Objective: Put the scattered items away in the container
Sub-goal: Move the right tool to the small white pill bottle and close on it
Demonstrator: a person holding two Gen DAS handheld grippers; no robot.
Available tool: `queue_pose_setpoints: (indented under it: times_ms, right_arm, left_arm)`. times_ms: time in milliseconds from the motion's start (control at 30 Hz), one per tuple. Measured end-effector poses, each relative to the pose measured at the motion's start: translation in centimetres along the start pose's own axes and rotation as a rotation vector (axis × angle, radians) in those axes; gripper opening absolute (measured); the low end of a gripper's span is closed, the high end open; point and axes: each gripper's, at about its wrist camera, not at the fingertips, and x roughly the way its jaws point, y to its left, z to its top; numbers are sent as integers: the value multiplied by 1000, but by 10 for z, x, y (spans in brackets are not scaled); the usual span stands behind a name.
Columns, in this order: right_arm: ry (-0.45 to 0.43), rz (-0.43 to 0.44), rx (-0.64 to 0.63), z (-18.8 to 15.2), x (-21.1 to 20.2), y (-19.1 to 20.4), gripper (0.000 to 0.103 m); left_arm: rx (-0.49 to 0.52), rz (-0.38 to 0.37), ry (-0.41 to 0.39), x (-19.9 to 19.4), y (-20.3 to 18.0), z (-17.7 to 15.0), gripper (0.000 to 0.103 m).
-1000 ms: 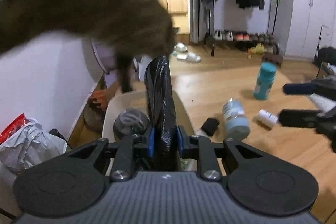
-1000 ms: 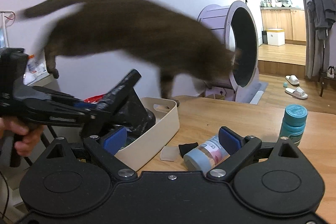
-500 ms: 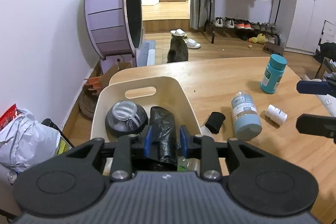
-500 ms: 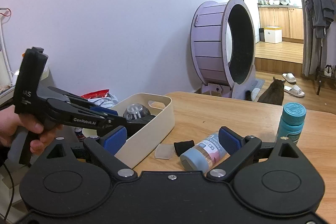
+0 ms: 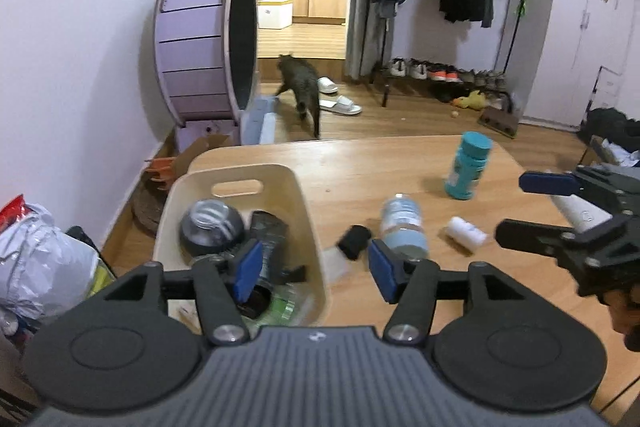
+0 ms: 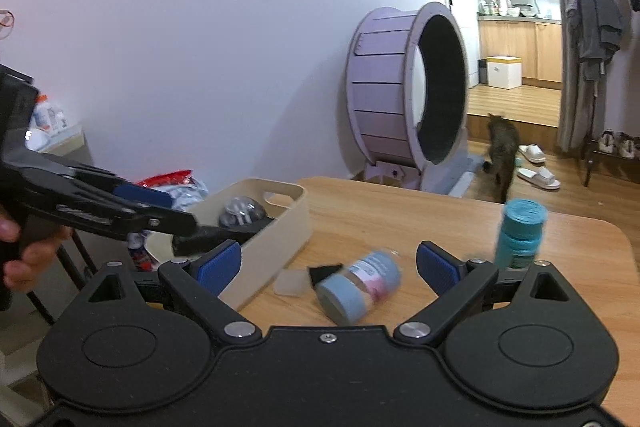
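A cream bin (image 5: 308, 227) (image 6: 280, 243) stands at the table's left. It holds a dark round jar (image 5: 210, 227) and a black bag roll (image 5: 270, 239). My left gripper (image 5: 314, 269) is open and empty above the bin's right wall; it also shows in the right wrist view (image 6: 168, 215). On the table lie a pale blue bottle (image 5: 404, 227) (image 6: 360, 283), a small black item (image 5: 354, 237), a clear square piece (image 6: 292, 281), a small white bottle (image 5: 466, 233), and a teal bottle (image 5: 468, 165) (image 6: 520, 233) stands upright. My right gripper (image 6: 328, 263) (image 5: 532, 207) is open, behind the pale blue bottle.
A purple cat wheel (image 5: 208, 43) stands on the floor beyond the table, and a cat (image 5: 302, 87) walks beside it. Plastic bags (image 5: 40, 267) lie left of the bin. The table's far edge (image 5: 360, 141) is close behind the bin. A white tube (image 5: 580, 213) lies far right.
My left gripper let go of the black bag roll into the bin, opened, and drew back. The cat jumped off the table and now walks on the floor.
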Motion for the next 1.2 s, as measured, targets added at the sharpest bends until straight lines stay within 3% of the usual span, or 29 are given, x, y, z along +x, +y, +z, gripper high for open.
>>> queue_pose_setpoints:
  times_ms: [333,567,767,1033,1200]
  right_arm:
    - [75,-148,-5,-21,-7,-47,95]
    - [156,-135,-23,-37,24,-60,93]
    - [230,-93,-53,-28,54,-70,79]
    - [379,-34,-89,-18,90,-72,46]
    - [446,-23,-109,-17,103,-71,39]
  left_arm:
    - [2,-146,-18,-1,-39,-10,63]
    - [-3,-191,-8,10,-55,-17,63]
    - [8,-176,3,13,-55,-19,63]
    - [-11,-160,9,15,-45,-20,63]
    - [-23,-160,5,15,-41,-20,63]
